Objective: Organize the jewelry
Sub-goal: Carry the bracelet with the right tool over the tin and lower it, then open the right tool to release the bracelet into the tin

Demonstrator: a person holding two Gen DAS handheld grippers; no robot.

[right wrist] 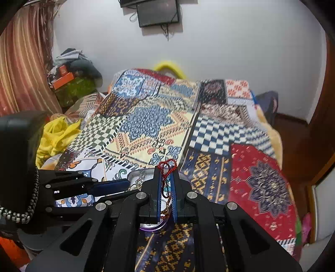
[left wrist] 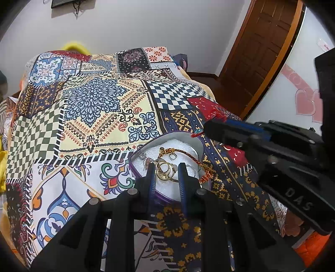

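Note:
A purple-rimmed jewelry box [left wrist: 200, 146] with white foam lining sits on the patterned bedspread [left wrist: 94, 104]. In it lie gold rings [left wrist: 164, 170], silver pieces [left wrist: 146, 160] and a red-and-gold cord bracelet [left wrist: 188, 153]. My left gripper [left wrist: 166, 167] is open, its fingertips [left wrist: 151, 169] straddling the gold rings just above the foam. My right gripper [right wrist: 166, 173] is shut on the red cord bracelet [right wrist: 167, 165], whose loop sticks out above the tips. In the left wrist view the right gripper [left wrist: 206, 130] holds the cord end over the box's far rim.
The bed fills most of both views. Yellow cloth [right wrist: 54, 136] and stacked boxes [right wrist: 67, 83] lie at the left. A wooden door [left wrist: 261, 52] stands at the right. A dark screen [right wrist: 159, 12] hangs on the wall.

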